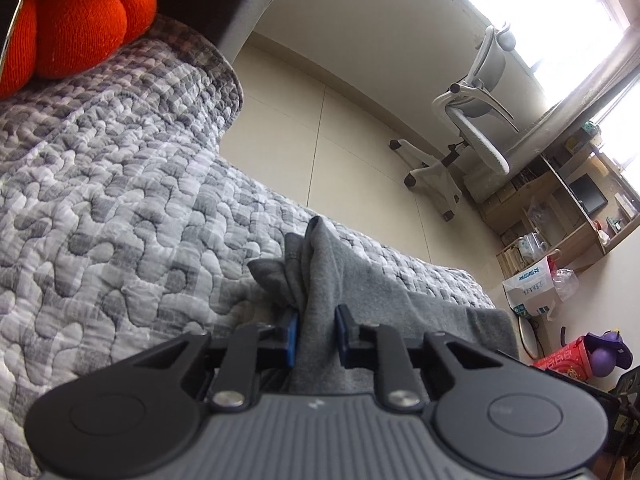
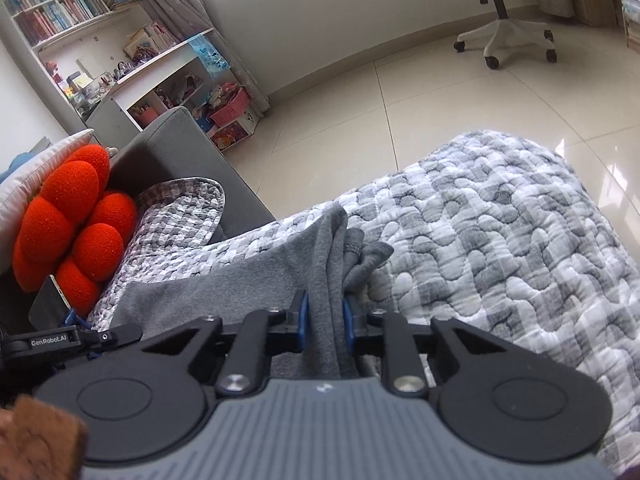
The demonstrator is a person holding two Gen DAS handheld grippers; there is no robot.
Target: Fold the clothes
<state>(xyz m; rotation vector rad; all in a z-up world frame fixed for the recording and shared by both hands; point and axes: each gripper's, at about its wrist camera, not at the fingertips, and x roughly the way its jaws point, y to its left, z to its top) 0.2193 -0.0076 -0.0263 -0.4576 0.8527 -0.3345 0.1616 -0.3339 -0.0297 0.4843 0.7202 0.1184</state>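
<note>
The garment (image 1: 344, 280) pinched in each tool is plain heather grey. The tool pads (image 2: 303, 314) are blue, on black arms. Beneath lies a quilt (image 2: 500, 232) in grey-and-white checks with pebble stitching. Left of the right tool (image 2: 324, 316), a knotted cushion (image 2: 68, 232) is bright orange-red.

Garment (image 2: 256, 276) on quilt (image 2: 500, 240), betw. both tongs, cushion (image 2: 76, 224) left, chair (image 2: 504, 36) behind on floor (image 2: 400, 92)

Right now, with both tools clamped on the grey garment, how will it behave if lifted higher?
Likely floppy: the grey garment bunches into soft folds where the right tool and the left tool pinch it. Probably sags between the grips, since it drapes loosely onto the quilted cover. The knit looks matte, so slipping seems unlikely.
</note>
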